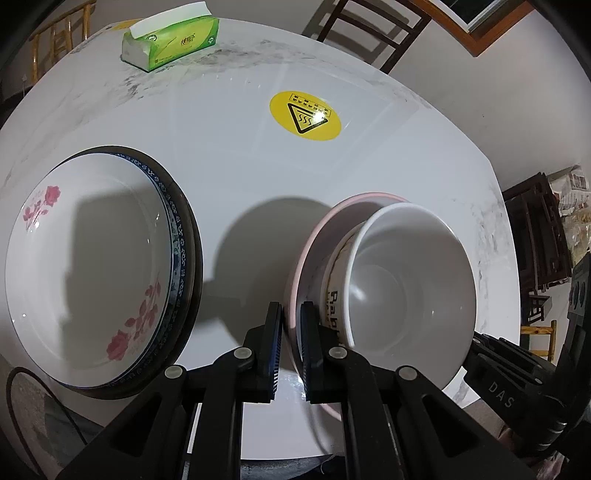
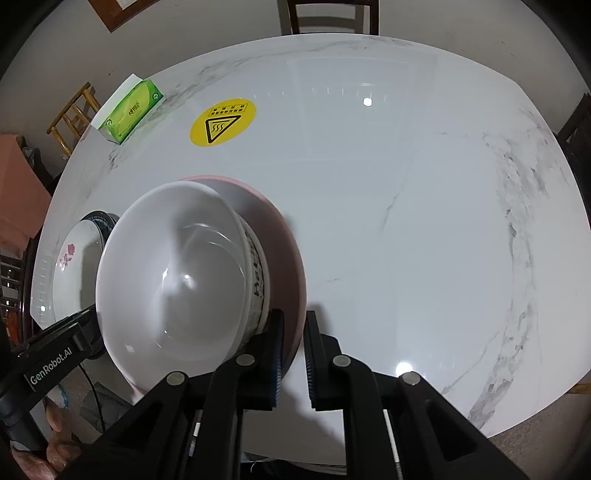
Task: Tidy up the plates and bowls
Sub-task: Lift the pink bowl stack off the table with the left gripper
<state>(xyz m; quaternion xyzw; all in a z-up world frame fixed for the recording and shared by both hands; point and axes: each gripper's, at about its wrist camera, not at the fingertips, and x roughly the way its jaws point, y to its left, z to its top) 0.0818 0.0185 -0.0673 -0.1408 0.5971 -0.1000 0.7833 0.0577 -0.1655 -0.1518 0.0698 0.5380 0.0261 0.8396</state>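
A pink bowl (image 1: 314,258) stands tilted at the near table edge. Nested in it are a white bowl with black lettering (image 1: 334,295) and a plain white bowl (image 1: 406,277). My left gripper (image 1: 292,317) is shut on the pink bowl's left rim. In the right wrist view my right gripper (image 2: 294,325) is shut on the pink bowl's (image 2: 284,251) right rim, with the white bowl (image 2: 177,266) to its left. A stack of plates (image 1: 92,258), topped by a white plate with pink roses, lies to the left on the table.
The white marble table (image 2: 406,221) carries a green tissue box (image 1: 173,37) at the far left and a yellow warning sticker (image 1: 304,116) near the middle. A dark chair (image 2: 332,14) stands behind the table. A person's hand (image 2: 55,443) shows at the lower left.
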